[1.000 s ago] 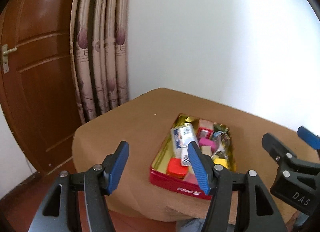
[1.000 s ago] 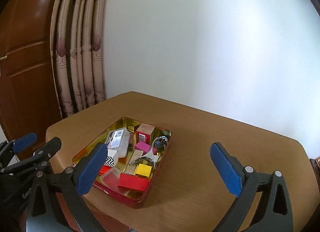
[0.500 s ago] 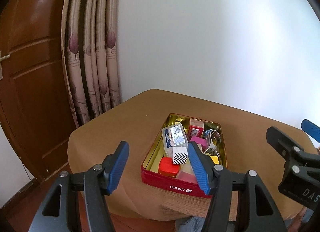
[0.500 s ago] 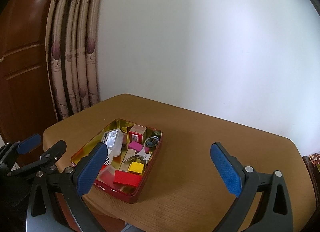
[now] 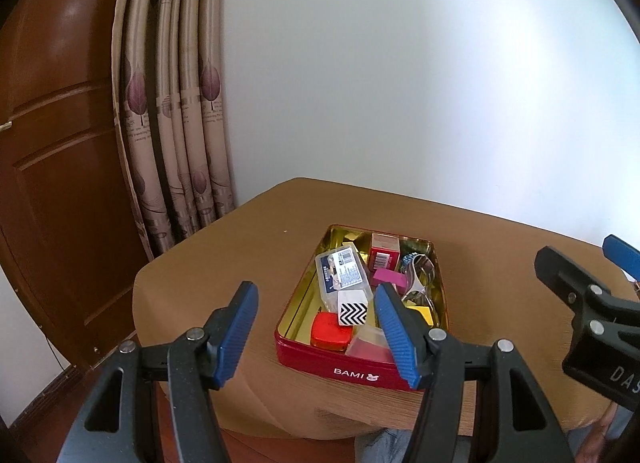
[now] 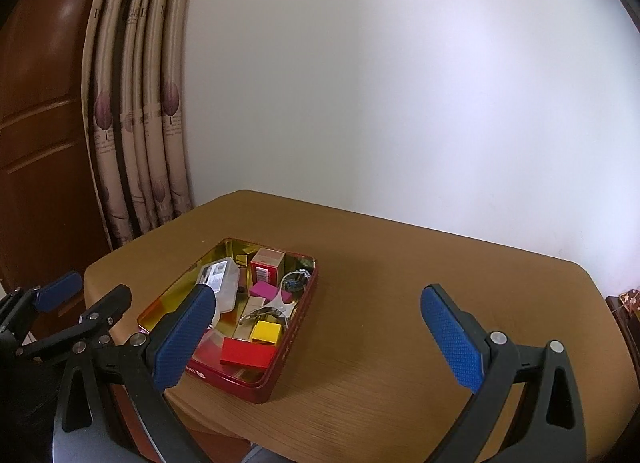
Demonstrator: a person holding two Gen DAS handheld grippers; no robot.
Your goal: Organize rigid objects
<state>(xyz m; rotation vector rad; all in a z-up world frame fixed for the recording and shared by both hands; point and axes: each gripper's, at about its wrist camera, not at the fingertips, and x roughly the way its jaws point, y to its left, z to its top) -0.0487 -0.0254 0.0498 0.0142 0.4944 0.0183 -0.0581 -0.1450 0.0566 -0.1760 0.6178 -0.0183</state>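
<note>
Left wrist view: left gripper [image 5: 316,329], black w/ blue pads, jaws open and empty, held above the near edge of a brown wooden table [image 5: 248,247]. A red rectangular metal tin w/ gold inside [image 5: 356,371], marked "BAMI", sits on the table near that edge, just beyond the right pad. Inside the tin: a clear plastic case w/ printed label [image 5: 342,273] along the left side, a small white box w/ black zigzag pattern [image 5: 353,309] in front of it, a red-orange rounded block [image 5: 331,334] at the near left corner, a red carton w/ barcode [image 5: 385,253] at the far end, a pink block [image 5: 387,276] mid-tin, shiny metal pieces [image 5: 420,275] on the right. Right gripper [image 5: 592,283] shows at the frame's right edge; jaw state can't be judged from here. Patterned beige curtain [image 5: 176,123] and brown wooden door [image 5: 52,151] stand behind, left.

Right wrist view: right gripper [image 6: 320,337], same build, jaws wide open, nothing between them, over the table [image 6: 420,303]. The tin [image 6: 276,379] lies at left, partly behind the left pad. A flat red block [image 6: 246,355] and a yellow cube [image 6: 266,332] rest at its near end; pink block [image 6: 266,290] and red carton [image 6: 267,263] further back. Left gripper [image 6: 76,299] shows lower left.
</note>
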